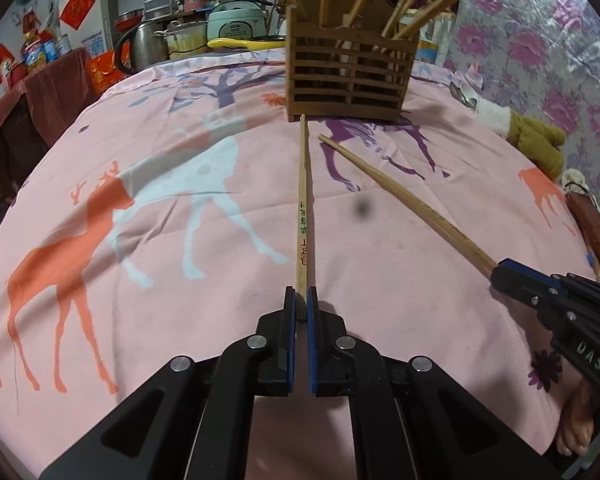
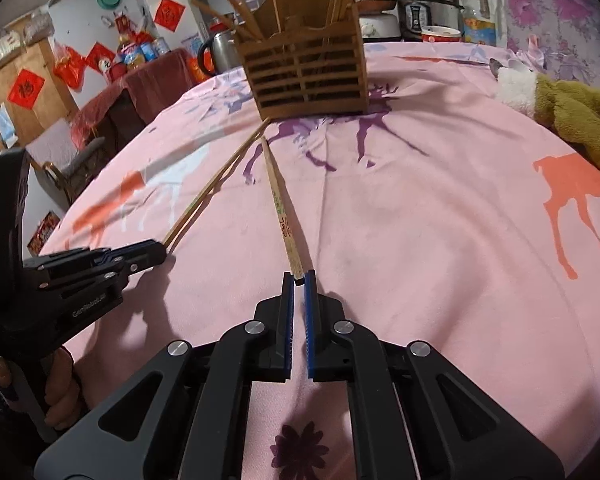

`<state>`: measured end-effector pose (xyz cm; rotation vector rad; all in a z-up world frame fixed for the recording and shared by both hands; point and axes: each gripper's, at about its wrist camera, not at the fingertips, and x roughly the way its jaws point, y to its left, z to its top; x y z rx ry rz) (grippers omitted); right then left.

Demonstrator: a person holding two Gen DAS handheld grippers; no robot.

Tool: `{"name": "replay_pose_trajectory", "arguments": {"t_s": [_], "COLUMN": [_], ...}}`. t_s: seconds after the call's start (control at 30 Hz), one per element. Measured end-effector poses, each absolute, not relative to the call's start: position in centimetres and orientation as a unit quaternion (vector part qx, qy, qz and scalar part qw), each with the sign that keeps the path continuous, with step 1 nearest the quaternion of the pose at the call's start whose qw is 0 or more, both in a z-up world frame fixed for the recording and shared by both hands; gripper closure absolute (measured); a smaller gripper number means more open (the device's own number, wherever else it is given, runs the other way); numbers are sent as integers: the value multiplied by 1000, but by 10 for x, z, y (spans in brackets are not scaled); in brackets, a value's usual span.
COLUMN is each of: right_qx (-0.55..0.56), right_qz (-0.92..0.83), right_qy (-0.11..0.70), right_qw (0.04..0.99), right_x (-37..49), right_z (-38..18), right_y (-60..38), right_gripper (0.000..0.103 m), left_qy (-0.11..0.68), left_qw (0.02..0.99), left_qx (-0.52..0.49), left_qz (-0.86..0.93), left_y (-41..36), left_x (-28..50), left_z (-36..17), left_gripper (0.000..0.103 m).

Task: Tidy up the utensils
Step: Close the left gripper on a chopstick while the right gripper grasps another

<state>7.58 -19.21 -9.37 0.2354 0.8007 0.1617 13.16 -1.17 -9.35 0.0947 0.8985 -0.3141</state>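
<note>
A slatted wooden utensil holder (image 1: pixel 348 76) with several chopsticks standing in it sits at the far side of the pink deer-print cloth; it also shows in the right wrist view (image 2: pixel 306 76). My left gripper (image 1: pixel 301 294) is shut on the thick end of a chopstick (image 1: pixel 302 208) whose tip points at the holder's base. My right gripper (image 2: pixel 299 278) is shut on the end of a second chopstick (image 2: pixel 282 212), also aimed at the holder. Each gripper shows in the other's view: the right one (image 1: pixel 500 272), the left one (image 2: pixel 160 250).
A green and white plush toy (image 2: pixel 564 100) lies at the right edge of the cloth (image 1: pixel 180 240). Pots, a kettle (image 1: pixel 148 46) and a rice cooker (image 1: pixel 236 20) crowd the surface behind the holder. A dark red chair (image 2: pixel 112 108) stands at the left.
</note>
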Motion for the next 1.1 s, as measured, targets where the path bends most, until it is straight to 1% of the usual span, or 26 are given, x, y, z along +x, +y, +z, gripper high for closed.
{"name": "replay_pose_trajectory", "arguments": {"t_s": [0.17, 0.33, 0.43, 0.53, 0.6, 0.63, 0.7, 0.73, 0.77, 0.8, 0.83, 1.0, 1.07, 1.1], "right_qx": [117, 120, 101, 91, 88, 92, 102, 104, 104, 103, 99, 69, 60, 56], "right_qz": [69, 68, 85, 97, 94, 93, 96, 94, 91, 90, 88, 79, 74, 71], "right_qy": [354, 318, 333, 370, 383, 393, 398, 397, 399, 405, 411, 436, 442, 442], "right_qw": [925, 938, 934, 919, 915, 910, 906, 907, 907, 904, 902, 894, 892, 892], "right_x": [71, 66, 67, 70, 71, 74, 76, 76, 77, 79, 81, 93, 98, 99], "right_z": [-72, -46, -54, -75, -85, -90, -91, -90, -90, -92, -93, -98, -99, -99], "right_y": [-200, -210, -205, -196, -194, -194, -196, -198, -197, -197, -195, -183, -181, -181], "right_gripper": [97, 97, 91, 89, 85, 81, 78, 72, 64, 60, 58, 59, 64, 70], "left_qy": [427, 403, 400, 409, 409, 407, 403, 400, 399, 399, 398, 402, 403, 404], "left_qw": [892, 903, 904, 901, 901, 901, 903, 904, 905, 905, 905, 903, 902, 902], "left_qx": [29, 31, 34, 27, 21, 21, 22, 22, 21, 20, 19, 21, 18, 18], "left_qz": [-146, -145, -147, -144, -145, -145, -146, -146, -147, -148, -148, -149, -150, -150], "left_y": [0, 3, 1, 1, 3, 4, 4, 5, 5, 5, 5, 3, 3, 3], "left_x": [133, 129, 127, 128, 128, 128, 127, 127, 127, 127, 127, 128, 127, 127], "left_z": [-79, -55, -52, -59, -58, -57, -53, -51, -50, -49, -48, -51, -51, -52], "left_gripper": [97, 97, 97, 97, 97, 97, 97, 97, 97, 97, 97, 97, 97, 97]}}
